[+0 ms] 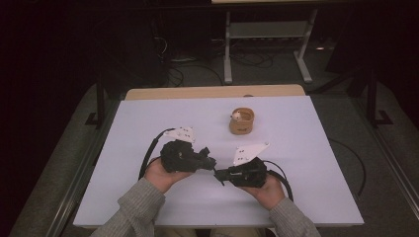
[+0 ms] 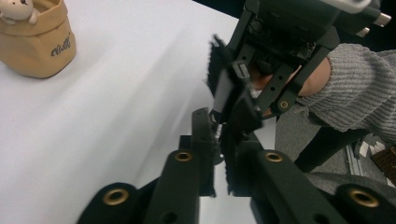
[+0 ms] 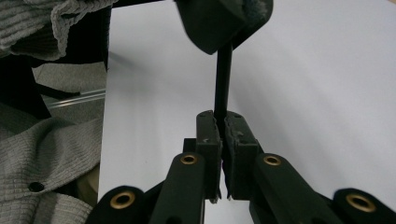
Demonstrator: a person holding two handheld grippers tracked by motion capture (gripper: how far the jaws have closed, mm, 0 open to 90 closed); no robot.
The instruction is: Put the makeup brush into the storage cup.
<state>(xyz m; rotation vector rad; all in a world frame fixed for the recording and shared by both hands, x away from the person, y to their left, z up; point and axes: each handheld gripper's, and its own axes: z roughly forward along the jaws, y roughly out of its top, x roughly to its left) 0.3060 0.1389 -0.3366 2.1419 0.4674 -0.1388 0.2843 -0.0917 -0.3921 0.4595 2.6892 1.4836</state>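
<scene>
White tabletop with a wooden far edge; dark room behind, grey floor, cables, a white metal frame. Tan pouch holding a small bear figure, far centre; dark script on it, unreadable. Left gripper and right gripper met tip to tip, both jaws clenched, nothing visibly held.

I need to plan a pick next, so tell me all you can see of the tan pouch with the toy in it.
The tan pouch is a small, soft-looking bag with a rolled rim and dark script on its side. It stands upright on the white table, toward the far middle. A small pale plush animal pokes out of its open top. Apart from the table and the toy, nothing touches it; both claws are nearer the person, away from it.
</scene>
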